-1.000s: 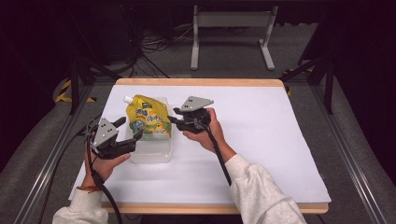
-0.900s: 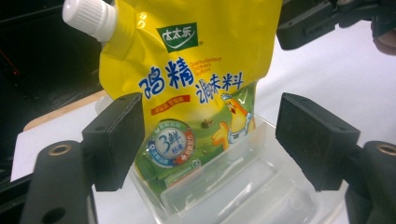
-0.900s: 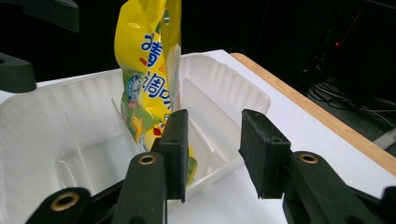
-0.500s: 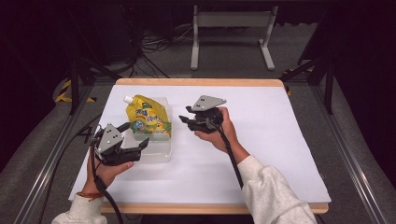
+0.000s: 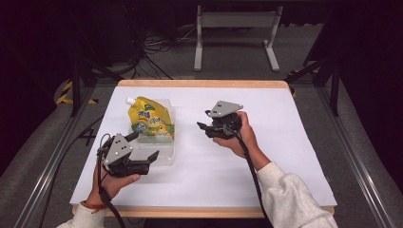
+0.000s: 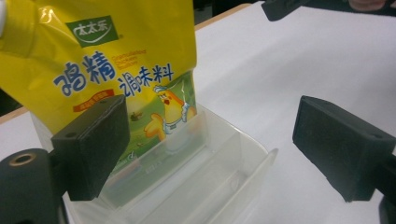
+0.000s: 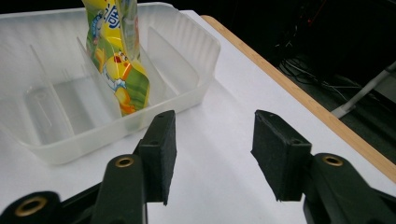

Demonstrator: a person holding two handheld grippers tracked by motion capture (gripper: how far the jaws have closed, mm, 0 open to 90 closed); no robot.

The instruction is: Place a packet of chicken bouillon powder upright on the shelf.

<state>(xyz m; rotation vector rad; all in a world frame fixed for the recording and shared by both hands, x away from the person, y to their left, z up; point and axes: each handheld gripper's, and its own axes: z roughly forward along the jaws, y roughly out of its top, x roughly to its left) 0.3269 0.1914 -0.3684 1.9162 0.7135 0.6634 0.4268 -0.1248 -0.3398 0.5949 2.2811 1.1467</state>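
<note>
A yellow spouted seasoning pouch point(image 5: 149, 119) stands in a clear plastic divided container point(image 5: 164, 151) at the table's left. In the left gripper view the pouch point(image 6: 116, 60) leans in a slot of the container point(image 6: 233, 161). My left gripper point(image 5: 142, 146) is open at the container's near end, its jaws either side of the end wall point(image 6: 215, 144) and touching nothing. My right gripper point(image 5: 203, 120) is open over bare table to the right of the container. Its jaws point(image 7: 219, 149) point at the pouch point(image 7: 116, 56) and container point(image 7: 205, 51), well short of both.
The white table top point(image 5: 285, 142) has a wooden edge point(image 5: 204, 83) at the far side. A metal stand point(image 5: 235, 33) and cables lie on the floor beyond. Metal rails run along both sides. The right gripper point(image 6: 299, 7) shows at the top of the left gripper view.
My right gripper has drawn away to the right from the pouch and container. The left gripper has slid a little toward the near end of the container. The pouch has stayed put.
</note>
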